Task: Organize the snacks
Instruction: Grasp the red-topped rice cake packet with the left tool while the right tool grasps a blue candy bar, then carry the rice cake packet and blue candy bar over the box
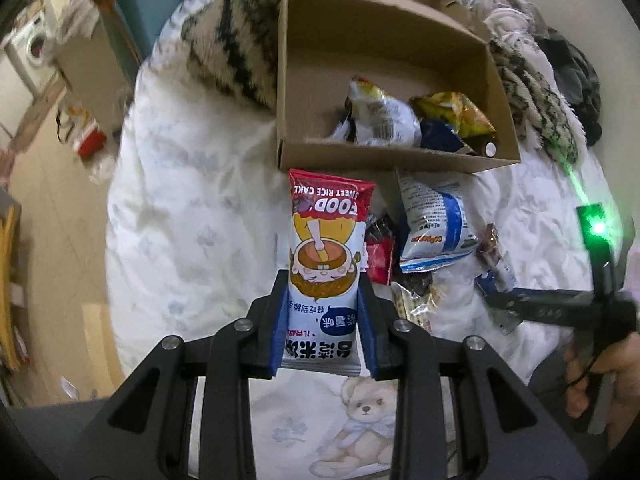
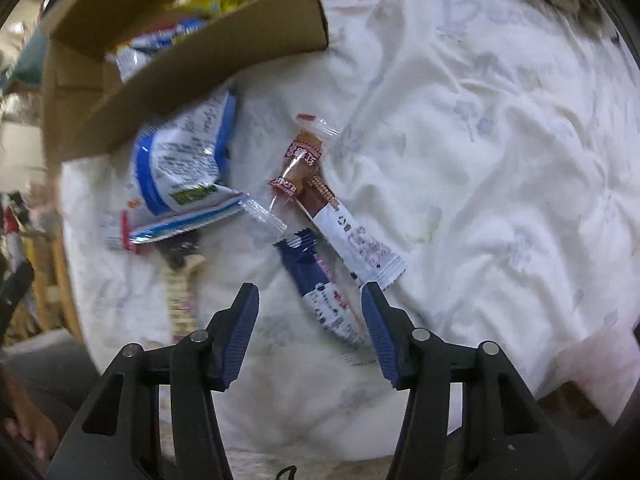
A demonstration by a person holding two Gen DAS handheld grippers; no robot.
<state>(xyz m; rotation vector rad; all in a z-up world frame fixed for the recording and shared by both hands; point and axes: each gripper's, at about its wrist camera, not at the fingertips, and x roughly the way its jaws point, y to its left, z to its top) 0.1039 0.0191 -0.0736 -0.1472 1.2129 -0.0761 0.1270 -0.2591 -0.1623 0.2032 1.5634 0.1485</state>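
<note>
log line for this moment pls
left gripper: shut on rice cake pack | right gripper: open over blue stick pack | cardboard box: partly filled

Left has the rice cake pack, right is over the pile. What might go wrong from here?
The rice cake pack is pinched only at its lower end, so it may flop against the box wall. The right gripper, jaws open, hangs over the overlapping blue stick and white stick; it may grab both.
</note>
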